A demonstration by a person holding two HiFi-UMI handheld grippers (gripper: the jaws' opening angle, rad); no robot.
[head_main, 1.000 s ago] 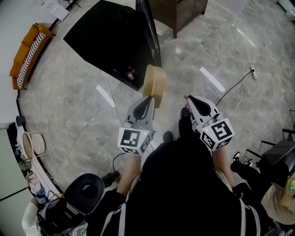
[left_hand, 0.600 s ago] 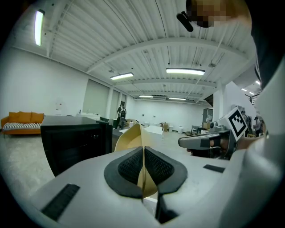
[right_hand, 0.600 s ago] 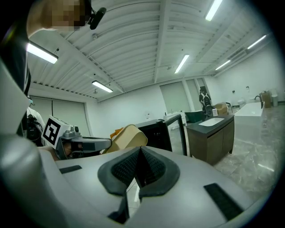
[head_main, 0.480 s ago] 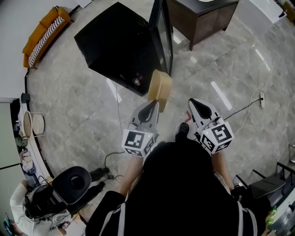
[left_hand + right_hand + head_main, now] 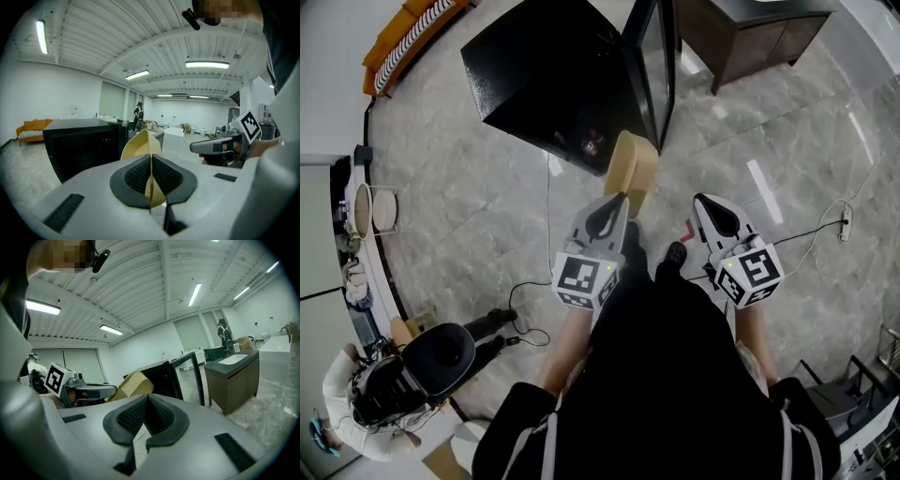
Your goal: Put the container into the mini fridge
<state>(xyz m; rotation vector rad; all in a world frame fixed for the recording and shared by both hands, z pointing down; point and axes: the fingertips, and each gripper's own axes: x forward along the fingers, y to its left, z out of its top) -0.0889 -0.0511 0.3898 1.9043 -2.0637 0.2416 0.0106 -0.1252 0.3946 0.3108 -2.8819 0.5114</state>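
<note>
You are holding the container (image 5: 633, 169) out in front of you, in the air above the floor and just short of the mini fridge (image 5: 553, 75), so this reads as the carrying stage, with the placing not yet begun. The left gripper (image 5: 621, 199) is pinching one thin wall of the container edge-on between its pads, and the right gripper (image 5: 701, 200) is riding beside it with its jaws pressed together on nothing. The fridge door (image 5: 656, 66) is standing open on your right, leaving the dark opening facing you. The container is hanging on its side, not flat: its long axis is running away from the left jaws toward the fridge, and its hollow seems to be turning toward your left, with the closed bottom toward the right gripper. The next move is likely calling for you to bring the far end in through the opening, clear of the door edge, level the tub over a shelf and only then spread the left jaws. What the shelves inside are offering is too dark to tell.
</note>
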